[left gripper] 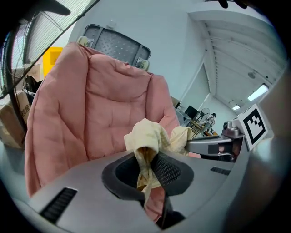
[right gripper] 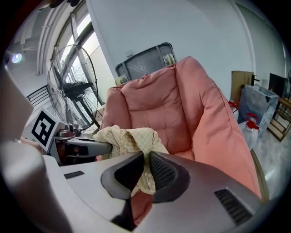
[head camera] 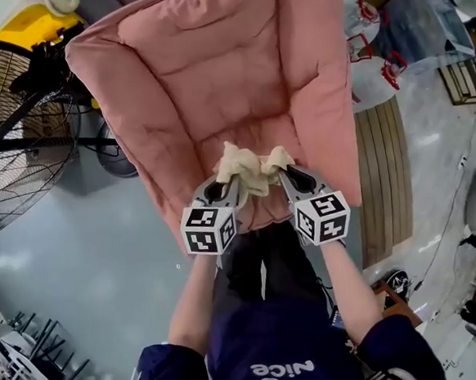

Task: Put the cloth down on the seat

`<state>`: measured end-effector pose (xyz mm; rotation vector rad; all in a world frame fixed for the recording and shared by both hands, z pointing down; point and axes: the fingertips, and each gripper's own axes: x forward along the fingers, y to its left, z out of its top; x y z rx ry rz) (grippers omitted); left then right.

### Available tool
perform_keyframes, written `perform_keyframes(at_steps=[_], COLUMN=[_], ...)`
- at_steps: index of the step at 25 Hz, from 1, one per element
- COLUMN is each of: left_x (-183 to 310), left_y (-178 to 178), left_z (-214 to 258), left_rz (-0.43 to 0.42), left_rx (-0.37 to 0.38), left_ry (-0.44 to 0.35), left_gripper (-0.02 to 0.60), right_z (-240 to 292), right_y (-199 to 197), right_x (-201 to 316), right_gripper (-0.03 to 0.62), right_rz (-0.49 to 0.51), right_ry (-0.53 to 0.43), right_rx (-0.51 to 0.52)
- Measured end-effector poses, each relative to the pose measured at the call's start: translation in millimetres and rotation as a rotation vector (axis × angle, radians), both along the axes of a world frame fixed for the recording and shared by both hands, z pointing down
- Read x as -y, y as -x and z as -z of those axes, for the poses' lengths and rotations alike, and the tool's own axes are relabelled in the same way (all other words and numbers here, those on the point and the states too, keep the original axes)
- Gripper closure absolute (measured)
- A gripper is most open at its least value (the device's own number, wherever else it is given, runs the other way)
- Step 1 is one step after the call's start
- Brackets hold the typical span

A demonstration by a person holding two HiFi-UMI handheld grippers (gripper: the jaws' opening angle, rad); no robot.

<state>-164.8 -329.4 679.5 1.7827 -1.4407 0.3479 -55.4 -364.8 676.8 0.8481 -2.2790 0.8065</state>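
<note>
A pale yellow checked cloth [head camera: 251, 168] is bunched between my two grippers, low over the front of the pink padded seat [head camera: 220, 72]. My left gripper [head camera: 232, 187] is shut on the cloth's left end [left gripper: 146, 136], which hangs down through its jaws. My right gripper [head camera: 285, 179] is shut on the cloth's right end [right gripper: 136, 145]. In the left gripper view the pink chair [left gripper: 91, 104] fills the background and the right gripper [left gripper: 209, 146] shows at the right. In the right gripper view the chair back [right gripper: 159, 104] rises ahead and the left gripper [right gripper: 82, 148] shows at the left.
A large black floor fan [head camera: 12, 137] stands left of the chair; it also appears as a fan [right gripper: 75, 86] in the right gripper view. A wooden slatted board [head camera: 384, 173] lies right of the chair, with bags [head camera: 375, 51] behind it. The floor [head camera: 86, 238] is grey.
</note>
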Motion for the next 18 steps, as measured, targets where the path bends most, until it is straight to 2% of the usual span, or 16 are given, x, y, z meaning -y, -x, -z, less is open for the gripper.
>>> perform_keyframes(at_steps=[7,11,18], left_x=[-3,-5,-1], left_y=[4,18,21], left_z=[-57,-96,-157], left_rz=[0.060,0.096,0.082], left_rx=[-0.025,-0.042,-0.039], left_ry=[0.040,0.065,0.106], left_gripper=[0.502,0.502,0.502], right_z=[-60,-100,-159], right_y=[8,23,27], right_x=[5,7,7], right_gripper=[0.525,0.525,0.525], right_rz=[-0.009,-0.015,0.003], right_ry=[0.057,0.082,0.114], right_rx=[0.013,0.001,-0.028])
